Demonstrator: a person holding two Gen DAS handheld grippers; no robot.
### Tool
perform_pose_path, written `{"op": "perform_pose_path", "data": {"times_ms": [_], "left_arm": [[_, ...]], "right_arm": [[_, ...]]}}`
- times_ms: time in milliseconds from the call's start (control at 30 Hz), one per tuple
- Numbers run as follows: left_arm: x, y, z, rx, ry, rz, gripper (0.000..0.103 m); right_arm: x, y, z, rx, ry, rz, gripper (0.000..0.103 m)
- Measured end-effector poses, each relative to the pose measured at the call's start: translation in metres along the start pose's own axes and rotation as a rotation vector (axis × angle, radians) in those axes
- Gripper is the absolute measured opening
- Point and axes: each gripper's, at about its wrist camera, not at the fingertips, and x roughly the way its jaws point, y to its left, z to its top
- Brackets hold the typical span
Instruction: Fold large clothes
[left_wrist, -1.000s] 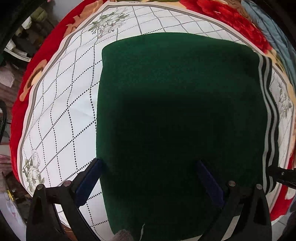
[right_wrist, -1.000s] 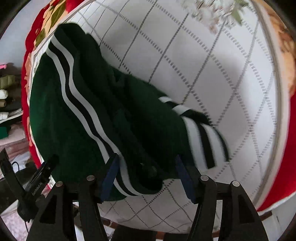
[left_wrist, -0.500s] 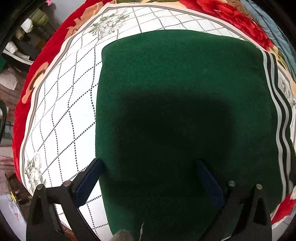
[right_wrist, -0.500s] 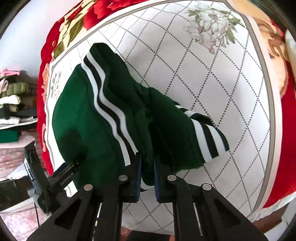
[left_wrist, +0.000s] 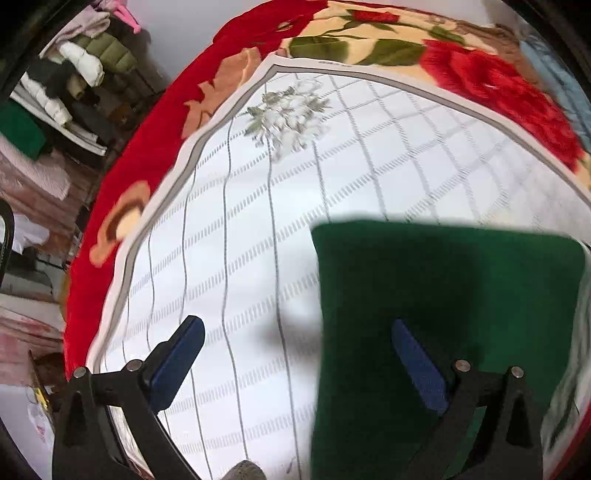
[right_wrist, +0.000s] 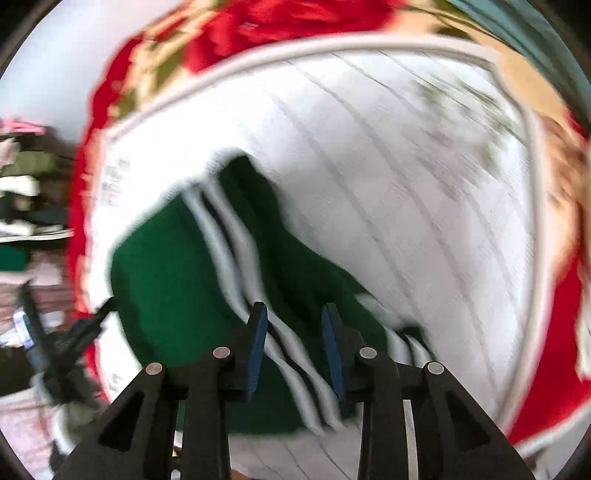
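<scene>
Right gripper (right_wrist: 293, 345): jaws partway apart and opening, nothing pinched; striped fabric is seen between/below the pads, no contact visible. Left gripper (left_wrist: 295, 363): jaws wide, released, empty; one pad over bare cloth, other over the garment. Task item: green garment (left_wrist: 443, 295), dark green w/ white-black stripes, lying on the white grid-pattern cloth (left_wrist: 240, 240) that covers the bed, toward the bed's near edge, well clear of the far edge and the red floral blanket (left_wrist: 155, 140) border. Progress (judgement): body panel looks flattened into a straight-edged rectangle, so at least one fold is likely done; the striped sleeve section is bunched and raised beside it, so approx. mid-task, w/ sleeve tuck and final fold(s) left. View diff: left wrist shows the garment's smooth square corner and straight far/side edges, no sleeve detail; right wrist, heavily blurred, shows the stripes (right_wrist: 221, 236), the humped sleeve, and the other gripper at the garment's edge toward the bed side.
</scene>
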Motion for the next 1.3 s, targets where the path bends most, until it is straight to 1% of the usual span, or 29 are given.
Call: {"op": "perform_pose_path", "data": {"times_ms": [33,67,100,133,167,233,300,367,433,467,500,533,567,600,633,667,700,767,833,867,900,933,1000,1033,1067,1133,1200,1267,1300], "left_arm": [[0.010,-0.001,0.009,0.002,0.002,0.008,0.103],[0.014,0.002,0.005,0.007,0.003,0.013,0.103],[0.021,-0.003,0.009,0.022,0.003,0.033,0.103],[0.028,-0.005,0.014,0.035,0.002,0.047,0.103],[0.028,-0.004,0.010,0.049,0.004,0.055,0.103],[0.039,0.003,0.016,0.062,0.013,0.049,0.103],[0.039,0.005,0.015,0.067,0.014,0.039,0.103],[0.035,0.009,0.013,0.057,0.019,0.031,0.103],[0.026,0.018,0.010,0.019,0.022,-0.005,0.103],[0.020,0.023,0.006,-0.005,0.022,-0.031,0.103],[0.011,0.035,-0.002,-0.051,0.019,-0.092,0.103],[0.007,0.042,-0.008,-0.081,0.023,-0.125,0.103],[0.001,0.053,-0.021,-0.126,0.033,-0.180,0.103],[-0.002,0.062,-0.034,-0.164,0.045,-0.233,0.103],[-0.003,0.068,-0.045,-0.192,0.058,-0.273,0.103],[-0.003,0.071,-0.056,-0.214,0.074,-0.308,0.103],[-0.001,0.074,-0.073,-0.238,0.102,-0.365,0.103],[0.007,0.071,-0.095,-0.249,0.140,-0.437,0.103],[0.017,0.065,-0.109,-0.260,0.176,-0.503,0.103],[0.018,0.064,-0.112,-0.271,0.177,-0.531,0.103],[0.020,0.063,-0.114,-0.283,0.175,-0.569,0.103],[0.023,0.060,-0.114,-0.287,0.170,-0.595,0.103],[0.025,0.056,-0.110,-0.275,0.158,-0.616,0.103],[0.025,0.054,-0.108,-0.267,0.154,-0.622,0.103],[0.025,0.052,-0.105,-0.257,0.148,-0.630,0.103],[0.029,0.048,-0.099,-0.224,0.144,-0.642,0.103],[0.031,0.044,-0.096,-0.195,0.143,-0.649,0.103],[0.033,0.041,-0.093,-0.159,0.144,-0.655,0.103],[0.034,0.041,-0.091,-0.142,0.148,-0.656,0.103]], "right_arm": [[0.009,0.010,0.014,-0.012,-0.014,0.039,0.032],[0.014,0.017,0.023,-0.023,-0.013,0.059,0.032],[0.029,0.029,0.035,-0.039,0.003,0.081,0.029],[0.047,0.044,0.043,-0.051,0.018,0.077,0.028],[0.056,0.047,0.048,-0.064,0.032,0.065,0.028],[0.092,0.056,0.060,-0.101,0.065,-0.033,0.028],[0.121,0.060,0.071,-0.114,0.118,-0.087,0.028],[0.122,0.063,0.079,-0.104,0.157,-0.095,0.028],[0.108,0.064,0.081,-0.127,0.173,-0.077,0.029],[0.099,0.061,0.084,-0.145,0.166,-0.059,0.033],[0.085,0.056,0.080,-0.177,0.143,-0.055,0.043],[0.073,0.051,0.076,-0.200,0.119,-0.053,0.064],[0.060,0.041,0.070,-0.226,0.085,-0.027,0.076],[0.053,0.031,0.064,-0.242,0.070,0.010,0.093],[0.053,0.018,0.063,-0.247,0.075,0.043,0.095],[0.051,0.014,0.065,-0.247,0.083,0.059,0.095],[0.053,0.001,0.059,-0.249,0.102,0.078,0.095],[0.072,-0.018,0.050,-0.261,0.162,0.134,0.095],[0.103,-0.021,0.042,-0.265,0.229,0.181,0.096],[0.121,-0.026,0.041,-0.256,0.276,0.218,0.098],[0.133,-0.029,0.040,-0.247,0.310,0.250,0.103],[0.144,-0.030,0.041,-0.240,0.329,0.299,0.103],[0.156,-0.025,0.046,-0.235,0.350,0.343,0.103],[0.159,-0.024,0.048,-0.224,0.371,0.387,0.103],[0.162,-0.022,0.048,-0.215,0.389,0.410,0.103],[0.168,-0.018,0.044,-0.218,0.425,0.442,0.103],[0.171,-0.016,0.037,-0.223,0.443,0.448,0.103],[0.169,-0.018,0.033,-0.198,0.464,0.465,0.095],[0.162,-0.024,0.030,-0.180,0.471,0.486,0.078]]}}
